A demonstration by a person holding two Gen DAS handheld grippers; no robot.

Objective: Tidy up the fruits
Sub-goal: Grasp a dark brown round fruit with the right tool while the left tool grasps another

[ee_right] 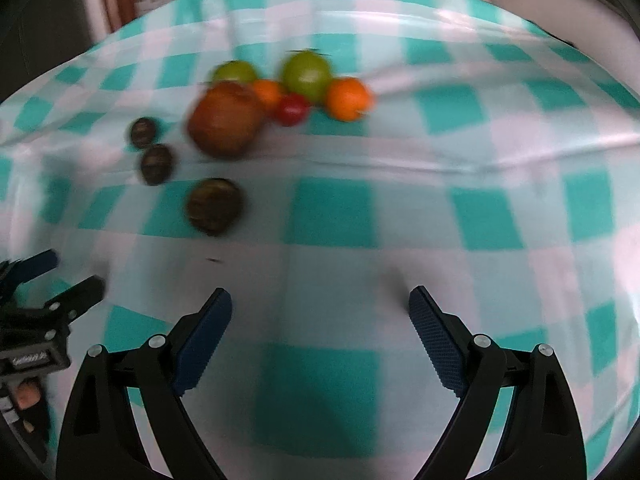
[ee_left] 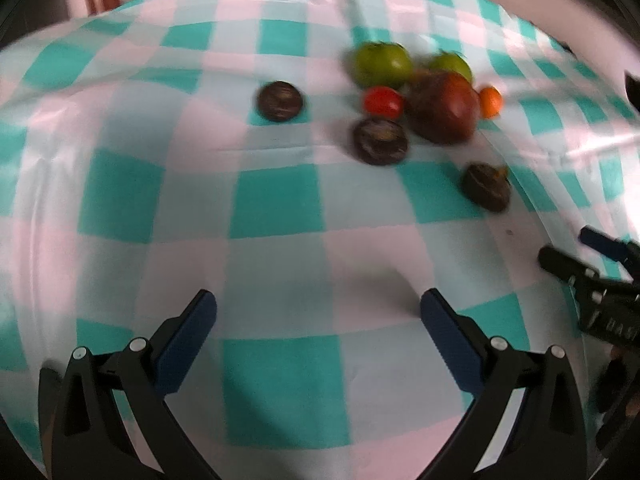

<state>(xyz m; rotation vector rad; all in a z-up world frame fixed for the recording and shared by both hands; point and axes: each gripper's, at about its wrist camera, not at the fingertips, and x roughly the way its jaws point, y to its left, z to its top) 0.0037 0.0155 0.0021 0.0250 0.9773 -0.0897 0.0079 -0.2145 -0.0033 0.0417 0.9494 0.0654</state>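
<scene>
A checked cloth (ee_left: 280, 208) covered the table, fruits (ee_right: 280, 96) lay loosely clustered for sorting, and left gripper (ee_left: 318, 312) and right gripper (ee_right: 320, 306) hovered with fingers wide apart, empty.

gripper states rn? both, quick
Left gripper: open, holding nothing, above the teal, pink and white checked tablecloth.
Right gripper: open, holding nothing, short of the dark brown round fruit.
</scene>
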